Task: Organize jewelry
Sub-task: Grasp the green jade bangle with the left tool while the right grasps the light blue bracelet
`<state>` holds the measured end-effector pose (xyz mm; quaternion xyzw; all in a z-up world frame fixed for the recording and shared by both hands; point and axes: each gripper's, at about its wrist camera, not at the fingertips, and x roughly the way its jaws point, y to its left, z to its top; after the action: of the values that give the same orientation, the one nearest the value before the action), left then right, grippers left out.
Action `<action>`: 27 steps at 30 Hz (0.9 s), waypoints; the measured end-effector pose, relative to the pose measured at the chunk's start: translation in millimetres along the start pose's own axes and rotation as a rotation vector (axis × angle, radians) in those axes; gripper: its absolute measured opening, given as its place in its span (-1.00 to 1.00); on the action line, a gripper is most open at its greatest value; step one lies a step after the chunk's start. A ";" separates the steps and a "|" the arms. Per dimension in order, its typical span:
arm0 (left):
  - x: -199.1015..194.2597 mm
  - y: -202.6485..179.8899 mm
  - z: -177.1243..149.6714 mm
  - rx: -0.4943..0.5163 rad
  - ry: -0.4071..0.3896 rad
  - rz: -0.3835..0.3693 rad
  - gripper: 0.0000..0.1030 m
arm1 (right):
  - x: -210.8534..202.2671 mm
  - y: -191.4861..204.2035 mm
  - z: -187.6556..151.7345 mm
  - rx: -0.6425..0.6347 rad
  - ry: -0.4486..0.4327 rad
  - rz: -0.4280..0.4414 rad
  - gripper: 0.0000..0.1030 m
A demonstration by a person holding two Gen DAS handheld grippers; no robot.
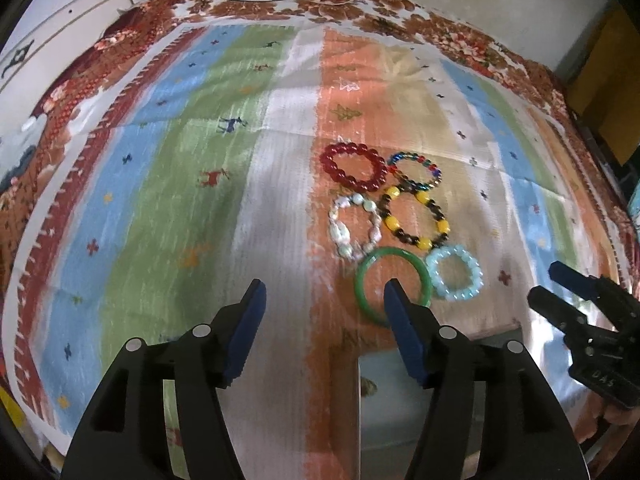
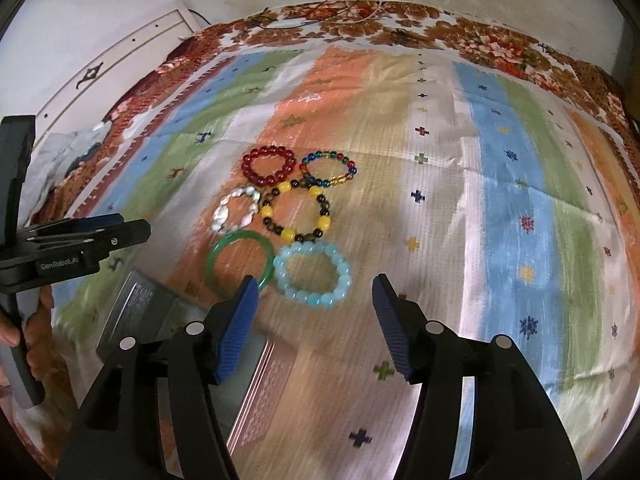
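The striped cloth (image 2: 500, 208) covers a bed (image 1: 360, 8) with a floral cover, and on it, at the near middle, six bracelets lie in a tight cluster, none yet put away. A silver metal box (image 2: 140, 312) sits at the near left edge, just beside the cluster; its inside is not in view, so I cannot tell what it holds. Both grippers hover above the cloth with fingers apart and nothing between them. The right gripper (image 2: 312, 320) points at the pale blue beaded bracelet (image 2: 312, 274); the left gripper (image 1: 324, 320) sits near the green bangle (image 1: 394, 284). My judgement: take these two nearest pieces first, pinching one side of the ring only, since the bangle touches the pearly bracelet (image 1: 354, 226) and the yellow-and-black beaded bracelet (image 1: 416, 216) lies close. The red beaded bracelet (image 1: 352, 166) and the multicoloured beaded bracelet (image 1: 416, 170) lie farthest.
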<state>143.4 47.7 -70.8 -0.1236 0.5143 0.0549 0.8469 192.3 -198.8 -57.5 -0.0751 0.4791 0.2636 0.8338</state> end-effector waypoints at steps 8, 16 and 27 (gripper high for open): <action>22.8 -1.9 18.6 0.003 0.053 -0.026 0.24 | 24.5 -14.6 15.4 0.019 0.044 -0.009 0.15; 47.5 7.2 28.5 -0.084 0.138 -0.152 0.24 | 45.9 -17.3 28.4 0.012 0.090 0.001 0.15; 84.7 -3.1 34.1 0.004 0.249 -0.135 0.25 | 67.4 -19.4 32.6 -0.010 0.153 0.003 0.15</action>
<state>212.7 50.9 -130.2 -0.1619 0.6062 -0.0188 0.7785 254.0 -178.2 -99.2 -0.0984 0.5402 0.2606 0.7941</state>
